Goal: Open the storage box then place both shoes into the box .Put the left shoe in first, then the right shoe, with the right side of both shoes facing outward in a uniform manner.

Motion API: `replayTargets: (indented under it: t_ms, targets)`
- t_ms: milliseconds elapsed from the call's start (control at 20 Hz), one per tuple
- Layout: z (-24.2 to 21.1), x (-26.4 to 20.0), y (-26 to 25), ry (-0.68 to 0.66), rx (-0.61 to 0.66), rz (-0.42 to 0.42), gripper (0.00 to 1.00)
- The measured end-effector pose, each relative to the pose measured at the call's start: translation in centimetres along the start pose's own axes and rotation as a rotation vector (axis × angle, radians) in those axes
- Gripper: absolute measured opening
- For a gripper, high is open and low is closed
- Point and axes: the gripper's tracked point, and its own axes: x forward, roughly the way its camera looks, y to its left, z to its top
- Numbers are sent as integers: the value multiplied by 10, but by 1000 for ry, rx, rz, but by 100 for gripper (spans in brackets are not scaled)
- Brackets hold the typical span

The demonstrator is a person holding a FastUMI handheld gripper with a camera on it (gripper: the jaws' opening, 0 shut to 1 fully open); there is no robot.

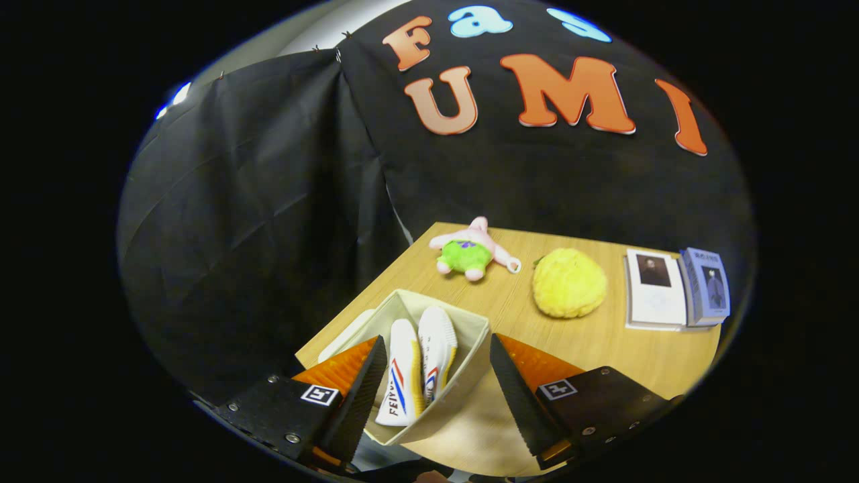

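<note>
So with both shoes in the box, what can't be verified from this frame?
- Shoes: toes sunk in the storage box, gripper view; its walls hide them, so left and right can't be told.
- Lid: mostly behind the box.
- Gripper: open, holding nothing.
- Book covers: too small.

Shoes' lower ends hidden inside the storage box
</note>
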Motion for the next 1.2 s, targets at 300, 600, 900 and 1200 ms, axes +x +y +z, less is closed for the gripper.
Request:
replayTargets:
  t_ms: [300,600,900,1200]
  targets:
    - [59,-63,-84,-248,-62,-218,96]
    - [89,-127,-152,-451,-53,-363,96]
    - [131,-223,-211,-683,-98,-517,96]
    - [133,-271,-227,-783,-211,-613,97]
